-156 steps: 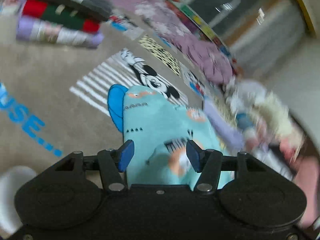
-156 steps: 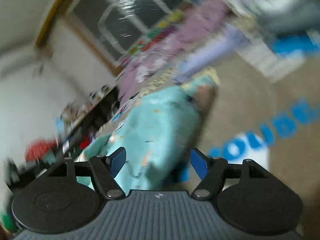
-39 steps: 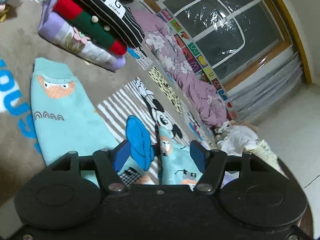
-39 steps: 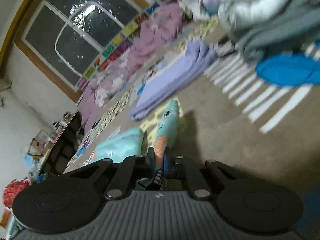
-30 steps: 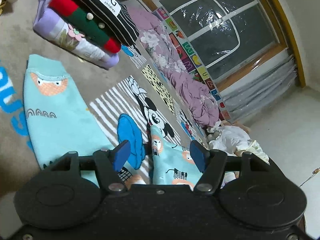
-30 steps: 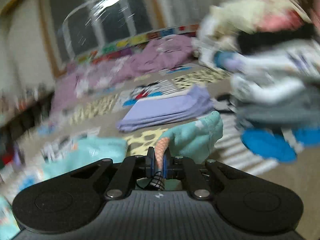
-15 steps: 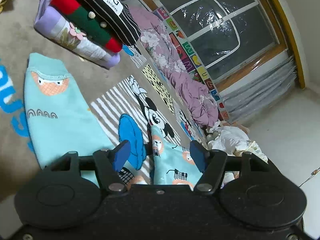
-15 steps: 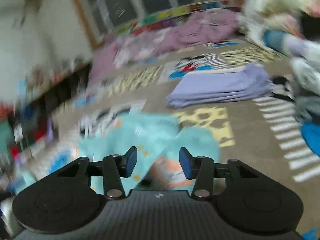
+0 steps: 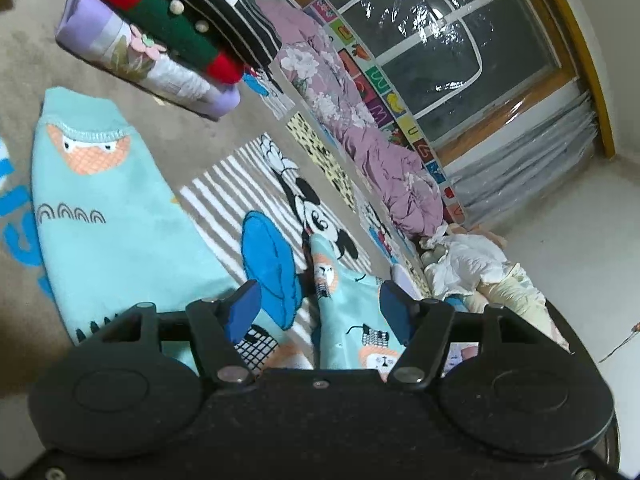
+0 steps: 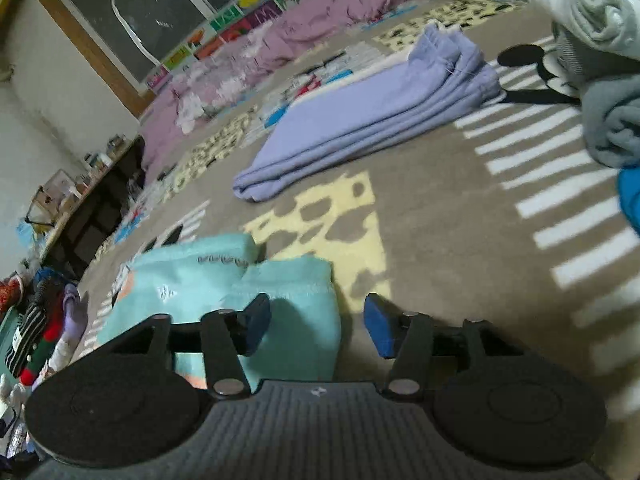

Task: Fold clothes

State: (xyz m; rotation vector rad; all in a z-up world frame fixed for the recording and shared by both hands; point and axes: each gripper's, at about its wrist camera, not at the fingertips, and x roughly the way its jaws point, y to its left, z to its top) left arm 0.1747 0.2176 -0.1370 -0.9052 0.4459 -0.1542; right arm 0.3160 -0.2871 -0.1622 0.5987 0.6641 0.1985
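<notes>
Light teal printed children's pants lie on the carpet. In the left wrist view one leg stretches to the far left and the other leg lies between my fingers. My left gripper is open above the pants and holds nothing. In the right wrist view the pants lie folded over on the carpet, under and left of my right gripper, which is open and empty. Its left finger hovers over the teal cloth.
A stack of folded clothes stands at the far left of the patterned carpet. Folded lavender pants lie ahead of the right gripper. A heap of unfolded laundry sits at the right. A purple quilt lies under the window.
My right gripper was shut on a teal pant leg and swung it left, then opened and let go. The leg now lies folded over. The left gripper stayed open, almost still.
</notes>
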